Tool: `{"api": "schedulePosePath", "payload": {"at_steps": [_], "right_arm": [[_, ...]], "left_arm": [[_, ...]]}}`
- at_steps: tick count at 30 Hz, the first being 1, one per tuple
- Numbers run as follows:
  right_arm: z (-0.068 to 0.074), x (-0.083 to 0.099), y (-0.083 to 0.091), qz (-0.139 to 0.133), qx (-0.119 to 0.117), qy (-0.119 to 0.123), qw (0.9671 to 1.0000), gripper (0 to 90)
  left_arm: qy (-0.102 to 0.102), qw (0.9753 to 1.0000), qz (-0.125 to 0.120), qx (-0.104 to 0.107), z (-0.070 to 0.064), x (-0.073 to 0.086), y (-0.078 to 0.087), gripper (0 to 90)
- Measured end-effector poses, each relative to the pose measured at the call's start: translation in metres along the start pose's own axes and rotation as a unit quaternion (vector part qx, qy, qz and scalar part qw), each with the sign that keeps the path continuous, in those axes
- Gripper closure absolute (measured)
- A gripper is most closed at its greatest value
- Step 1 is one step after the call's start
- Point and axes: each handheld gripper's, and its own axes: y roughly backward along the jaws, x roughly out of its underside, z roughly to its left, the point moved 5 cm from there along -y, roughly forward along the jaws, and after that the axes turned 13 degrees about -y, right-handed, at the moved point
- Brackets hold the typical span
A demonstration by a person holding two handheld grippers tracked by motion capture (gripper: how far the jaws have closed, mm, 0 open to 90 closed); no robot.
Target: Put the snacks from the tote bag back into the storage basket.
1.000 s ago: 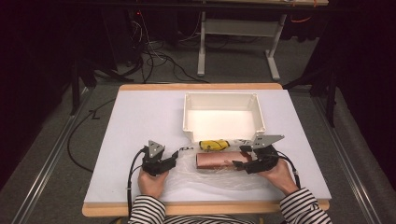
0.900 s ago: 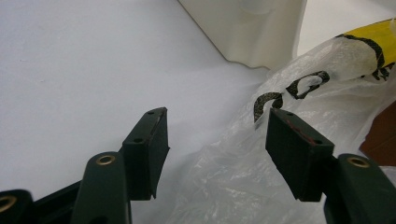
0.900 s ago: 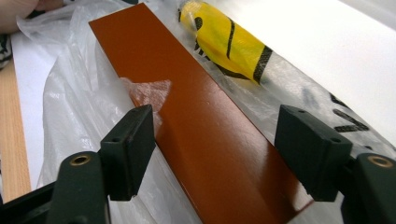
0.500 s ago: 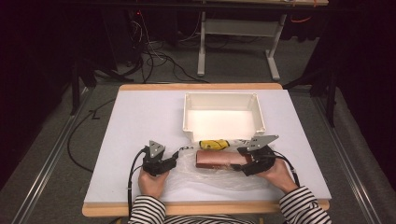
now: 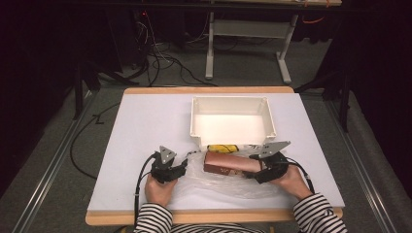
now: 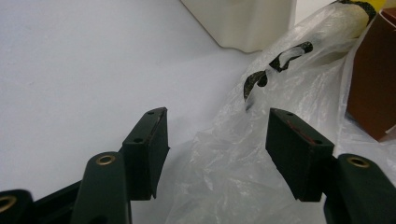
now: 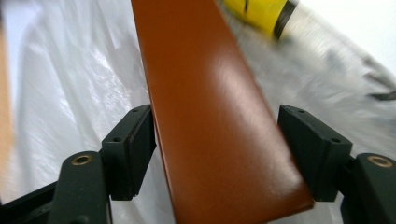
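A reddish-brown box [image 5: 228, 164] lies on a crumpled clear plastic bag [image 5: 218, 183] near the table's front. My right gripper [image 5: 253, 170] is at the box's right end, and in the right gripper view its jaws press both sides of the box [image 7: 215, 116]. A yellow item with black markings [image 5: 222, 147] lies just behind the box, under the plastic [image 7: 261, 14]. My left gripper [image 5: 183, 166] stands open at the bag's left edge. In the left gripper view loose plastic [image 6: 243, 177] lies between its spread jaws, with the box [image 6: 373, 70] farther right.
A white open bin [image 5: 232, 103] stands mid-table just behind the bag; its corner [image 6: 243, 23] shows in the left gripper view. The white tabletop [image 5: 145, 126] runs to a wooden front edge [image 5: 214, 216]. Cables and a desk frame are on the floor beyond.
My right gripper has edged slightly left along the box's end. The left gripper and the bag have hardly moved.
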Motion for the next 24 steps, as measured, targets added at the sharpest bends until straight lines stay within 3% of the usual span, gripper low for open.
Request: {"api": "schedulePosePath", "payload": {"at_steps": [3, 14, 16, 17, 24], "right_arm": [[0.000, 0.003, -0.004, 0.008, 0.010, 0.024, 0.9996, 33.1], [0.003, 0.003, 0.006, -0.003, -0.006, 0.032, 0.9995, 42.0], [0.003, 0.002, 0.006, -0.004, -0.009, 0.031, 0.9995, 42.0], [0.004, 0.001, 0.008, -0.012, -0.015, 0.019, 0.9996, 42.2], [0.003, 0.000, 0.014, -0.022, -0.027, 0.011, 0.9993, 42.7]], "left_arm": [[0.000, 1.0000, 0.000, 0.001, 0.000, 0.000, 0.000, 39.4], [0.001, 1.0000, 0.000, 0.004, 0.000, 0.000, 0.000, 39.4], [0.001, 1.0000, 0.001, 0.004, 0.000, 0.000, 0.000, 39.4], [0.002, 1.0000, 0.001, 0.003, 0.000, 0.000, 0.000, 39.4], [0.002, 1.0000, 0.000, 0.004, 0.000, 0.000, 0.000, 39.4]]}}
